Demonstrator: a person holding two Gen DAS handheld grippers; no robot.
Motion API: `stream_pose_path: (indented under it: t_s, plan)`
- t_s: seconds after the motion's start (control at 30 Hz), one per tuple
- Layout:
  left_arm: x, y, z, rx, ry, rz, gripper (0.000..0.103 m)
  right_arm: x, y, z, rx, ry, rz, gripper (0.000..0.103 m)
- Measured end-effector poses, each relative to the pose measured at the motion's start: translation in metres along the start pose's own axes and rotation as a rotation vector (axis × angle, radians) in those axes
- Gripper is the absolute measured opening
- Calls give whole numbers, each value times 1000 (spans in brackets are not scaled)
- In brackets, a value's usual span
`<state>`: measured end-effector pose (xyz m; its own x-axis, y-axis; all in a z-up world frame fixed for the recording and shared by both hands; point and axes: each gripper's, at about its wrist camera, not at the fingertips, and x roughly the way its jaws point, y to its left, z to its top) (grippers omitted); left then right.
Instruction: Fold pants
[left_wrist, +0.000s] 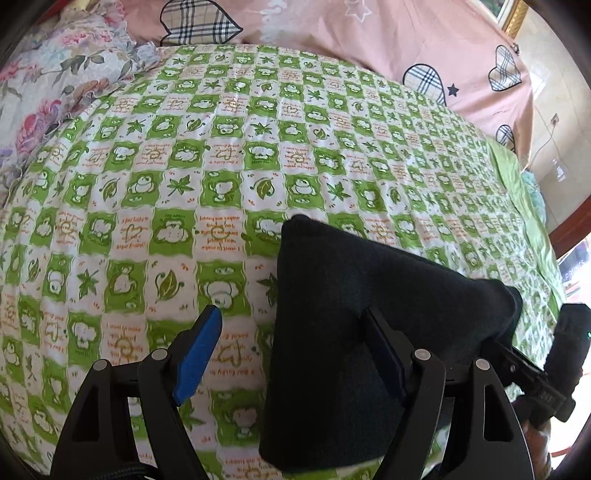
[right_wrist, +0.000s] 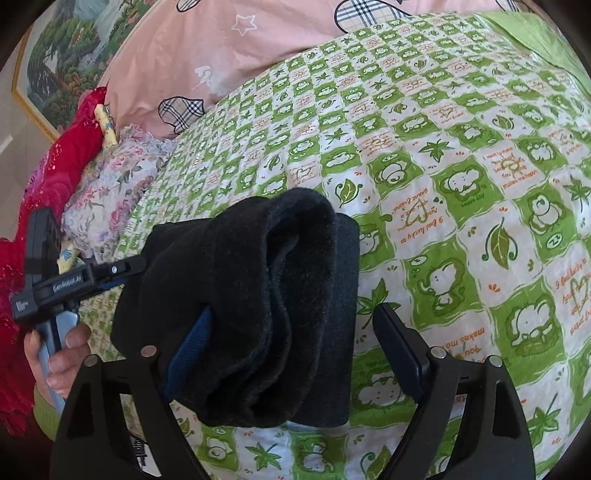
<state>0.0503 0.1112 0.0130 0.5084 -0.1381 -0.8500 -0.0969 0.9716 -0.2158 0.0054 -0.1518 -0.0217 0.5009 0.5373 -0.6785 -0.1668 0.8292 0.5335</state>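
Green-checked bed sheet (left_wrist: 229, 155) carries the folded black pants (right_wrist: 258, 314), which both the left claw (left_wrist: 295, 350) and right claw (right_wrist: 295, 332) straddle unclenched, so withdrawing carelessly could snag and unfold them.

1. Folded black pants (right_wrist: 273, 314), laid on the green-checked bedsheet (right_wrist: 480, 192).
2. Right gripper (right_wrist: 299, 354), jaws spread wide about the pants.
3. Left gripper (right_wrist: 122, 275), held at the fold's left edge.
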Motion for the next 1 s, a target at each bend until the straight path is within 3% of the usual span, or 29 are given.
stream_pose_path:
  t_s: [0.1,0.4,0.5,0.6,0.63,0.83,1.0]
  plan:
    - [-3,1,-12,10,15,-27,79,-2,-1,-1,21,3,41,87]
    - [18,7,-23,14,39,-1,79,4,-10,-6,38,15,72,81]
    - [29,15,-24,-22,56,-49,75,6,-10,-7,39,18,86,79]
    - [30,17,-24,-35,56,-97,62,7,-10,-9,40,19,99,76]
    - [28,15,-25,-36,56,-115,46,8,-10,-9,45,21,104,73]
    - [13,-2,-28,-28,13,-105,35,1,-1,-4,22,2,132,55]
    - [-10,3,-19,-52,-31,-139,32,-5,10,16,-9,-24,167,49]
